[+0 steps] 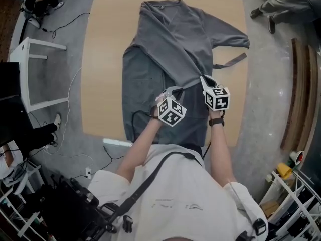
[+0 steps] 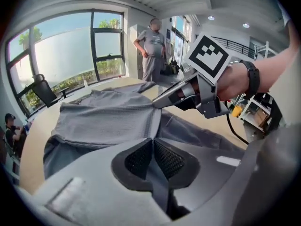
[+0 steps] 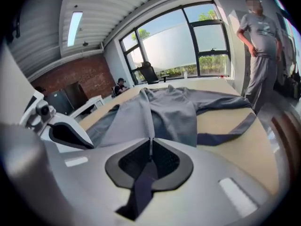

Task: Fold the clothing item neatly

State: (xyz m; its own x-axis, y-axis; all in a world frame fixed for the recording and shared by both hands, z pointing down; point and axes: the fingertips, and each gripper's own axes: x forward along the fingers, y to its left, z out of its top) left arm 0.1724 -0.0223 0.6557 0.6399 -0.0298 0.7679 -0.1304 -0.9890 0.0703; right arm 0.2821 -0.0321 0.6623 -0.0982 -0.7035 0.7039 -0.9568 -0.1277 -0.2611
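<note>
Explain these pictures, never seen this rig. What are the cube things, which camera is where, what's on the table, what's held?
No robot: a person wears a head camera and holds a two-jaw gripper in each hand; the marker cubes are part of the grippers. The top-down picture is the head view. The other two come from cameras riding on the left gripper and right gripper, looking along their jaws. On the wooden table lies a grey garment, one tie trailing sideways. Both grippers are shut on the garment's fabric.

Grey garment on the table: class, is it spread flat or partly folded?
Partly folded: on the garment a panel lies diagonally across the body, sleeve out sideways.
</note>
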